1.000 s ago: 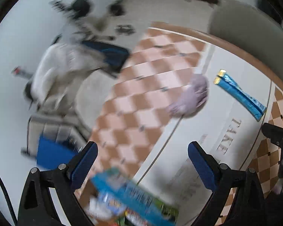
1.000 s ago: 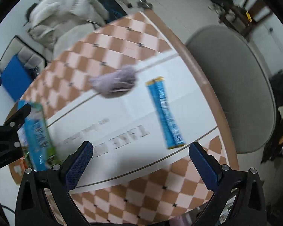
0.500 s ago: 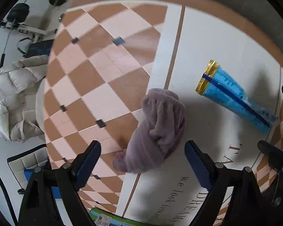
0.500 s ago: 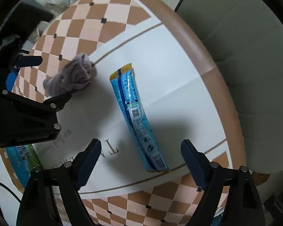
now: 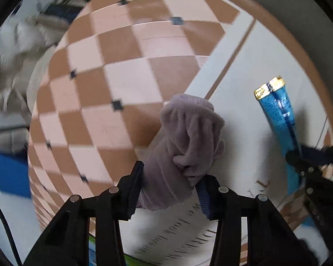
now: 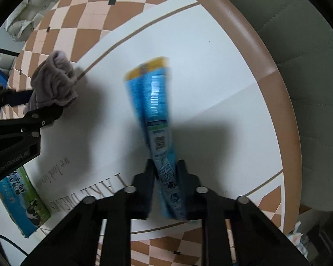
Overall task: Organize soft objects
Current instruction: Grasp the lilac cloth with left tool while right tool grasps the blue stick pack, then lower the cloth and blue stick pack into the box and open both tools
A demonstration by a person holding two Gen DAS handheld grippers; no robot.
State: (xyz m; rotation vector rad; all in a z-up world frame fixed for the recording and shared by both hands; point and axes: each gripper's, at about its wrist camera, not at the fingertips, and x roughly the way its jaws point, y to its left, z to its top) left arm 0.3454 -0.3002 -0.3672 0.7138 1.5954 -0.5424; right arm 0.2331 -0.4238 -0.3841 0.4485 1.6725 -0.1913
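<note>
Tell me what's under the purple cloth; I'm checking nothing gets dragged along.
Only the table shows around the purple cloth, held by the left claw. Anything beneath its bunched folds is hidden.

On the table (image 6: 266, 51) the bundled cloth (image 5: 188, 146) lies left of the long packet (image 6: 157, 119), a carton (image 6: 22, 197) sits nearer at the left edge (partly hidden), and a chair (image 6: 299, 66) stands beyond the right rim.
</note>
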